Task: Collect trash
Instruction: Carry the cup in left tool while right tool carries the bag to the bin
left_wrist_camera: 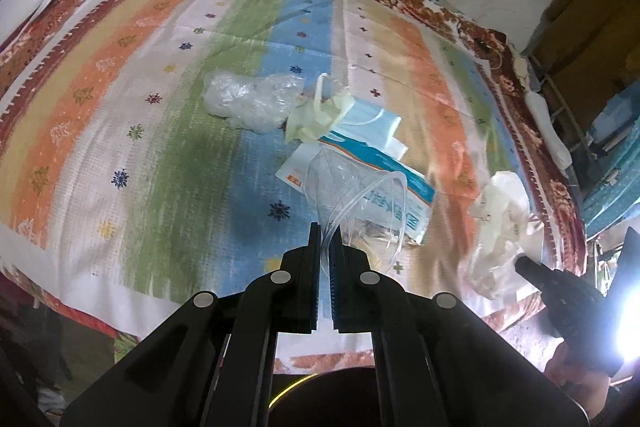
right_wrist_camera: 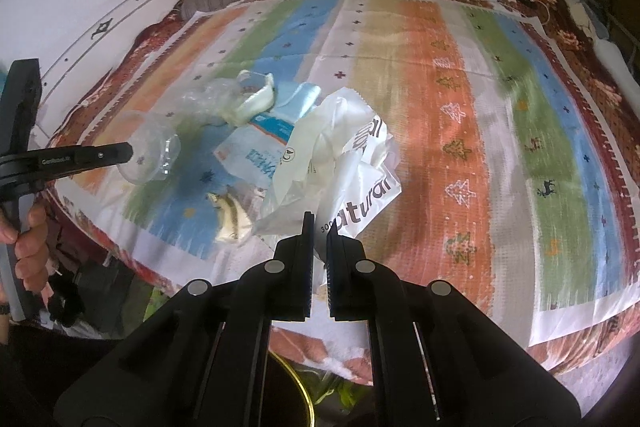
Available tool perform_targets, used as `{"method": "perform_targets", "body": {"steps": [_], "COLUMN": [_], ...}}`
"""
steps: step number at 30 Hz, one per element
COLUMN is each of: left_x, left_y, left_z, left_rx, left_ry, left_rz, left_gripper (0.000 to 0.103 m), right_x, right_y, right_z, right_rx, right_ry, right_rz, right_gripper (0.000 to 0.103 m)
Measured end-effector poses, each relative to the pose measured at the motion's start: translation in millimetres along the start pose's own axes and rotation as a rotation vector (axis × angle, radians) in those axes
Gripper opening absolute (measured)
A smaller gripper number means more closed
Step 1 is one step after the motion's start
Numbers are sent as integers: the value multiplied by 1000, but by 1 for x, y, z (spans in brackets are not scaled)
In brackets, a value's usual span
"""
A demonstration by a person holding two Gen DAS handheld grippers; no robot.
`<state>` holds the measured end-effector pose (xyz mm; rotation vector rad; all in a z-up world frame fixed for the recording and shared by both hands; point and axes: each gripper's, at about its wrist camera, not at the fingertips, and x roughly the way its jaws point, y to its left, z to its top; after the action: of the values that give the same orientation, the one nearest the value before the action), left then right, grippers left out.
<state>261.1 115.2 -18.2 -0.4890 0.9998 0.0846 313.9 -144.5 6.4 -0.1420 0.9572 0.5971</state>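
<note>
The left matte-black two-fingered plastic claw (left_wrist_camera: 330, 231) has flat upright fingers with finely ribbed inner pads, mounted on broad angular black link arms. Four round silver pivot pins (left_wrist_camera: 280, 277) sit across those arms. The right matte-black two-fingered plastic claw (right_wrist_camera: 319, 225) is built alike, with the same silver pins and ribbed pads. Seen from the right wrist view, the left claw's side bears small white lettering and a tiny screw, and a bare hand (right_wrist_camera: 28, 247) wraps its grey-edged handle
</note>
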Motion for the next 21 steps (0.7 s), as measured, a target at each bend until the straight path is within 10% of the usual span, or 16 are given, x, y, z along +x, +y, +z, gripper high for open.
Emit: {"method": "perform_targets", "body": {"steps": [21], "left_x": [-45], "left_y": [-10], "left_z": [-34], "left_rx": [15], "left_ry": [-43], "left_rz": [-93], "left_gripper": [3], "right_x": [-55], "right_y": [34], "right_z": [-31], "right_rx": [-54], "right_ry": [-104], "right_rz": [46], "right_gripper": [4]}}
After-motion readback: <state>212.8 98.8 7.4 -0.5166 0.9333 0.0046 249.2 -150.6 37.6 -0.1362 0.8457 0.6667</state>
